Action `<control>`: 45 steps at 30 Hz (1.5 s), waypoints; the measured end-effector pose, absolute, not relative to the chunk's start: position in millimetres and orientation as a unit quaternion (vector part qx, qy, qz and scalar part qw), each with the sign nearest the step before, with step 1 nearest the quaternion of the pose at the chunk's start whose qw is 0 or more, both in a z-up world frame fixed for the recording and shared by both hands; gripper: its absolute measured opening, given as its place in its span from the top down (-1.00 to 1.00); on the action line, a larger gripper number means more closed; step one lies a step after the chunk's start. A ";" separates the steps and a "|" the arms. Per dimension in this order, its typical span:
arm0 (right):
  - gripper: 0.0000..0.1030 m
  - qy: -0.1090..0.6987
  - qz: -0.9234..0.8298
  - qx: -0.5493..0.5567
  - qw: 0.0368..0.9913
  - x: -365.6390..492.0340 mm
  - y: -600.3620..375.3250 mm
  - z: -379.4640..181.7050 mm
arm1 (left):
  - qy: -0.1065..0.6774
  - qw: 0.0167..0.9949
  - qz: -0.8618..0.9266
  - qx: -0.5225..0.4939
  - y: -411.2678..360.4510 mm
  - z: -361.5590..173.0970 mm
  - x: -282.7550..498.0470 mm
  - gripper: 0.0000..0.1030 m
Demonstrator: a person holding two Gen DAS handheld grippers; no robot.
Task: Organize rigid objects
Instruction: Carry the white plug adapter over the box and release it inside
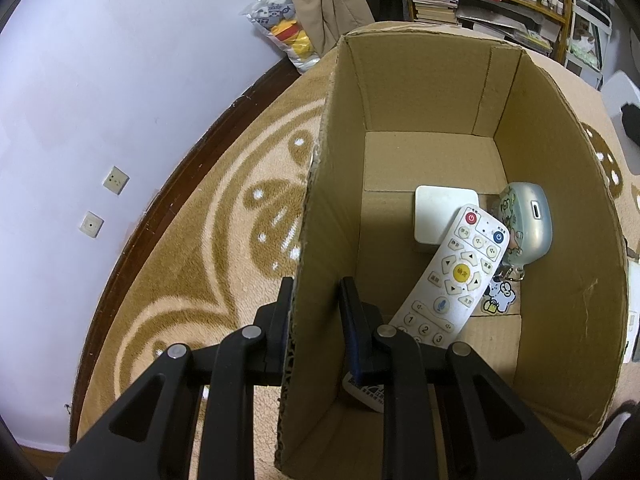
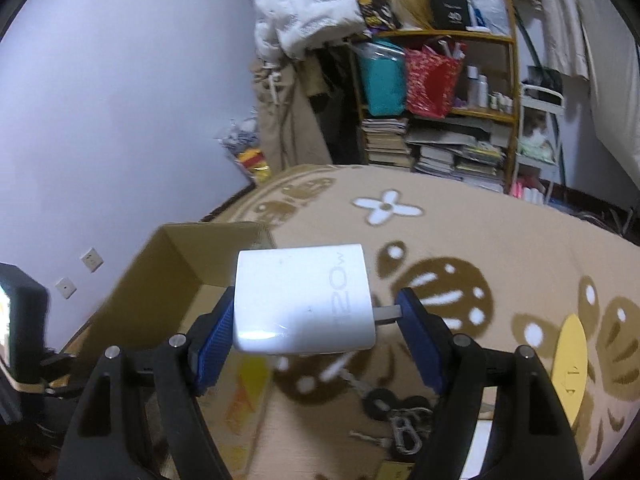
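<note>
R tongs (image 2: 316, 316) clamped on the white charger (image 2: 302, 300), held above the rug (image 2: 500, 240) near the cardboard box (image 2: 180, 256). Looks light, stiff, glossy, so prob slippery; prong side meets one pad, flat faces would grip safer. L tongs (image 1: 316, 304) pinch the box wall; remote (image 1: 452, 276) lies inside.
</note>
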State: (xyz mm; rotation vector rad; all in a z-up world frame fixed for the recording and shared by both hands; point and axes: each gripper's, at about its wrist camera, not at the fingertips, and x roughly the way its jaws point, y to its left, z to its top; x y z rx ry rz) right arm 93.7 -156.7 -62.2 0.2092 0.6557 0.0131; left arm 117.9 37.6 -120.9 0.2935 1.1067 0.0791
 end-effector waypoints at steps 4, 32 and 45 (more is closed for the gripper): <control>-0.59 0.318 0.030 0.080 0.944 97.7 -140.5 -51.5 | 0.525 0.840 0.034 0.131 41.0 -120.2 119.4 0.58; -0.60 0.357 0.089 0.039 0.929 117.1 -83.0 -66.5 | 0.533 0.840 0.026 0.097 53.6 -120.2 121.7 0.60; -0.63 0.349 0.085 0.031 0.933 109.8 -79.8 -58.8 | 0.536 0.839 0.027 0.093 52.7 -122.0 122.7 0.60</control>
